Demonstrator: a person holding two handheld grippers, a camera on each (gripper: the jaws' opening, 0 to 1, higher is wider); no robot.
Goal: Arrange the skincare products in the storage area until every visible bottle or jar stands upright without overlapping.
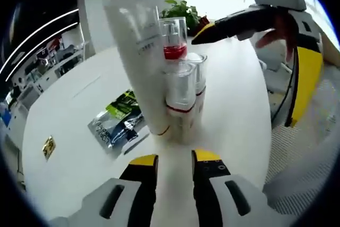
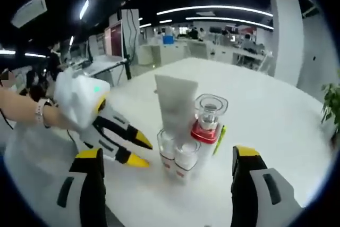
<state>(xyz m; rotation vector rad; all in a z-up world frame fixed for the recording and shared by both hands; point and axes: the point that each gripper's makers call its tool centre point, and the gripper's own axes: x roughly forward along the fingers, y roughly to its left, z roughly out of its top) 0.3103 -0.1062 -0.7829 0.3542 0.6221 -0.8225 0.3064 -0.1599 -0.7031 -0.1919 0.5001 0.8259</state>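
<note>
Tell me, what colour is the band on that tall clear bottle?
Red, seen best in the right gripper view, on the clear bottle beside the white tube.

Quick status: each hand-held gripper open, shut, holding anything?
Left hand-held gripper: open, narrow gap, holding nothing.
Right hand-held gripper: open wide, holding nothing.

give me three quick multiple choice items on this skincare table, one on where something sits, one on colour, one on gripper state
1. Where is the foil sachet in the left gripper view?
A. flat on the white table
B. on top of the tube
C. held in tongs

2. What colour is the band on the tall pump bottle?
A. blue
B. red
C. green

3. How are the right tongs?
A. shut on the white tube
B. shut on a jar
C. open, holding nothing

Answers: 1 A, it lies beside the cluster; 2 B, red collar under the clear cap; 3 C, jaws stand wide apart.
</note>
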